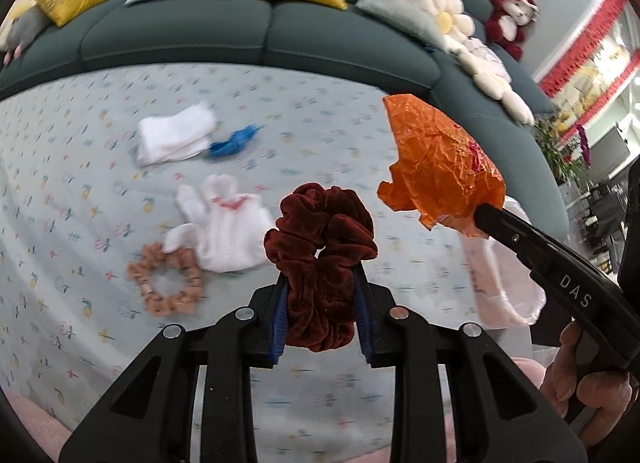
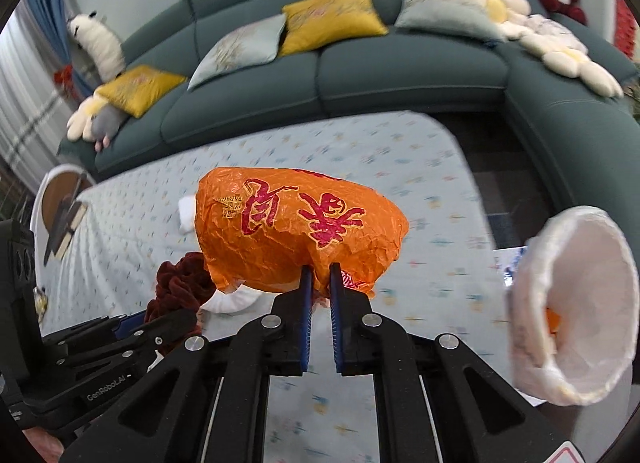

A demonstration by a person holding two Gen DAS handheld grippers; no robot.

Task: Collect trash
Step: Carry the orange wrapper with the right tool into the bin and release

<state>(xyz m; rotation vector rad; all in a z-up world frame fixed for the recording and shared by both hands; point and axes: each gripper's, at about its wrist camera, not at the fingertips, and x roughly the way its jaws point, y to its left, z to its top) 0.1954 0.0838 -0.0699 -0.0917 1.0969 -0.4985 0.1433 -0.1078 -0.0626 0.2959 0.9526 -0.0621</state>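
Note:
My left gripper [image 1: 320, 283] is shut on a dark red velvet scrunchie [image 1: 320, 239], held above the table; it also shows in the right wrist view [image 2: 180, 287]. My right gripper [image 2: 320, 275] is shut on a crumpled orange plastic wrapper [image 2: 296, 231] with red characters, held in the air; it shows in the left wrist view [image 1: 440, 167] at the right. A white-lined trash bin [image 2: 576, 323] stands at the right of the table, with something orange inside. White tissues [image 1: 174, 135], a blue scrap [image 1: 234, 141] and a white baby garment [image 1: 224, 231] lie on the table.
A peach scrunchie [image 1: 166, 283] lies on the table covered with a light blue patterned cloth [image 1: 80, 183]. A teal corner sofa [image 2: 400, 63] with cushions and plush toys wraps behind and to the right. A small round side table [image 2: 60, 199] stands at the left.

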